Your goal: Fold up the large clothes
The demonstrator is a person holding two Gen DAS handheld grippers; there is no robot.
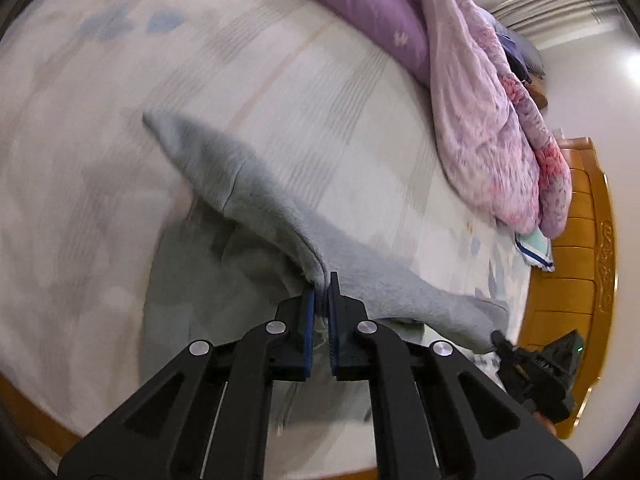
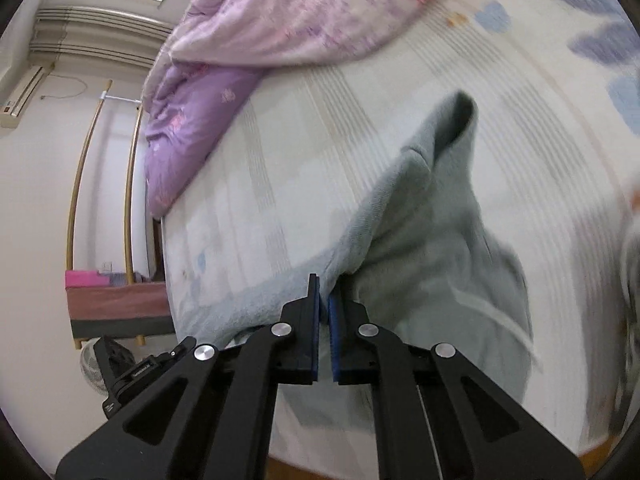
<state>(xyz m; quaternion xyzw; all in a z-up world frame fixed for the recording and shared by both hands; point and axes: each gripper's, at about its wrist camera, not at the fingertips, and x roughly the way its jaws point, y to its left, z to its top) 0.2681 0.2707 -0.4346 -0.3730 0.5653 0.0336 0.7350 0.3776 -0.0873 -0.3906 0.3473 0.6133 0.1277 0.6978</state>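
Observation:
A pale grey-blue fleece garment (image 1: 256,196) hangs lifted over the bed, stretched between both grippers. My left gripper (image 1: 322,280) is shut on one edge of it, the cloth pinched between the blue pads. In the right wrist view the same garment (image 2: 432,216) droops down to the sheet, and my right gripper (image 2: 325,284) is shut on its other edge. The right gripper (image 1: 532,368) also shows at the lower right of the left wrist view, and the left gripper (image 2: 128,372) at the lower left of the right wrist view.
The bed sheet (image 1: 100,128) is pale with faint stripes and blue flowers. A purple and pink quilt (image 1: 480,112) is heaped along the far side. A wooden headboard (image 1: 576,240) stands at the right. A bench (image 2: 116,308) and a fan (image 2: 90,364) stand beside the bed.

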